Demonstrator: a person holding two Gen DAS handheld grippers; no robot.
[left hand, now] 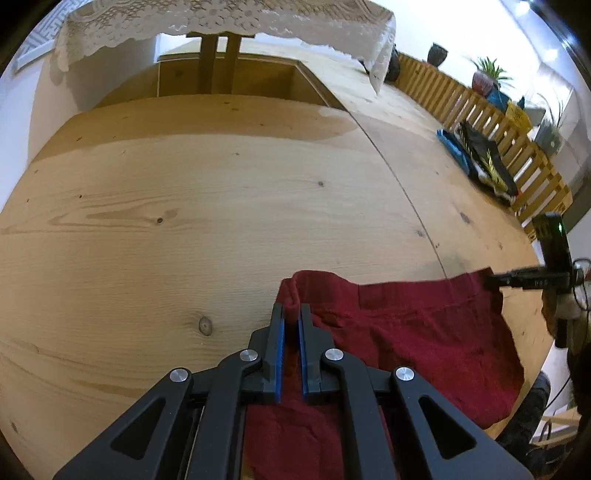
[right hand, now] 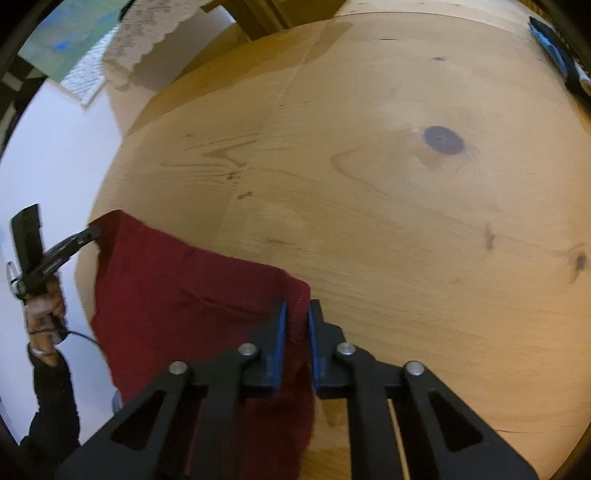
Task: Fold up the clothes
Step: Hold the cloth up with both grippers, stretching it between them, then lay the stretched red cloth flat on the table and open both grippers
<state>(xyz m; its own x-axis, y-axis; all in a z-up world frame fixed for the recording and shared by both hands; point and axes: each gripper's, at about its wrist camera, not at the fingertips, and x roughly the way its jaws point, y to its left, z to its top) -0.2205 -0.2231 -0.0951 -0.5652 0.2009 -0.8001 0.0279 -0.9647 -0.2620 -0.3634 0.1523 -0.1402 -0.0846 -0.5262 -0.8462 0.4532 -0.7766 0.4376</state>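
Observation:
A dark red garment point(left hand: 413, 343) is stretched between my two grippers over the near edge of the wooden table point(left hand: 221, 206). My left gripper point(left hand: 291, 310) is shut on the garment's left corner. My right gripper point(right hand: 296, 306) is shut on its other corner point(right hand: 295, 291). The garment point(right hand: 177, 295) hangs partly off the table edge. The right gripper shows in the left wrist view point(left hand: 495, 280) at the cloth's far corner. The left gripper shows in the right wrist view point(right hand: 92, 234), pinching the opposite corner.
A stack of folded dark and blue clothes point(left hand: 480, 158) lies at the table's right side by a wooden slat fence point(left hand: 491, 122). A lace cloth point(left hand: 221, 22) hangs over furniture beyond the table. Potted plants point(left hand: 487, 77) stand behind the fence.

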